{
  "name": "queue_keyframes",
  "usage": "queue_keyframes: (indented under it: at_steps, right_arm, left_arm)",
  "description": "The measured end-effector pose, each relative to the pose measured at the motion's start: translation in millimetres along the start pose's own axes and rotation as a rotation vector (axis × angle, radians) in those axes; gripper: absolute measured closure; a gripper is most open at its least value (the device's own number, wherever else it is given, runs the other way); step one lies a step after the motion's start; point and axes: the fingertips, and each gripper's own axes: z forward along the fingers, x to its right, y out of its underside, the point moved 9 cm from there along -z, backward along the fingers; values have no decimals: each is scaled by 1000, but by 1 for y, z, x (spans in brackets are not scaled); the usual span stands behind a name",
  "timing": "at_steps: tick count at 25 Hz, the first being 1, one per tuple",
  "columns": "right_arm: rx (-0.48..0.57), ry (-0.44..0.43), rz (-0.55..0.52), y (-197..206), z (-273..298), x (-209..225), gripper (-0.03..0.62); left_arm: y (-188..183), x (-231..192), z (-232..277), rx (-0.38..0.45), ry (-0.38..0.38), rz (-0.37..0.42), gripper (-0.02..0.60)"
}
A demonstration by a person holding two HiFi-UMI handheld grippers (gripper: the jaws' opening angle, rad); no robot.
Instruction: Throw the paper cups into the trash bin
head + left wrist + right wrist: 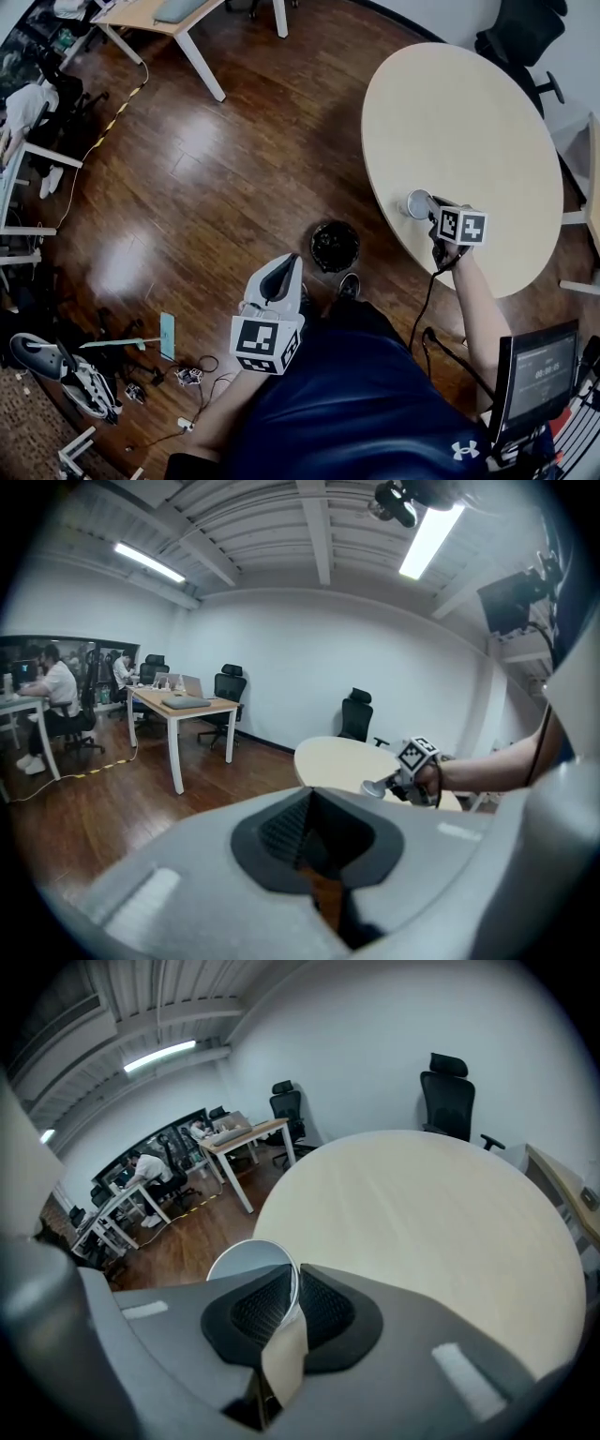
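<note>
Our R gripper [292, 1286] clamps the paper cup [246, 1258] by its wall near the table [422, 1213] edge, ready to swing to the trash bin [335, 246] below. L gripper [309, 808]: jaws together, empty, parked aside.

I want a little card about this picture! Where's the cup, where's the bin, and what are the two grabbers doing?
paper cup: pinched by its wall, at the near edge of the round table
right gripper: shut on the cup's wall
left gripper: jaws together, nothing between them, held low by the person's body
trash bin: dark, open top, on the wood floor beside the table
cup in bin: not yet
</note>
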Motion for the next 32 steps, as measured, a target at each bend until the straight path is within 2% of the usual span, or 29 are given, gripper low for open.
queue_keyframes:
  at_steps: [4,8,15,19,22,27,32]
  right_arm:
    - [0,-103,-81,-9,9,-51,559]
    - [-24,-172,-172,-6,24,-102,559]
    - [-63,-214,-237,6,49,-162,560]
    - [-59,-223,-248,21,51,-177,560]
    - [-81,-228,-249,46,63,-176,560]
    - [-142,-208,-305,86,104,-166,560]
    - [-159,-219,-382,140,147,-154,560]
  left_arm:
    - [2,-6,-8,0,-23,-17,578]
    - [10,-20,-21,1,-66,-48,578]
    - [28,-64,-41,-40,-137,-86,578]
    - [39,-72,-37,-90,-128,-55,578]
    - [52,-71,-26,-136,-119,-35,578]
    - [79,-63,7,-206,-95,-66,578]
    - [117,-60,30,-297,-51,-82,578]
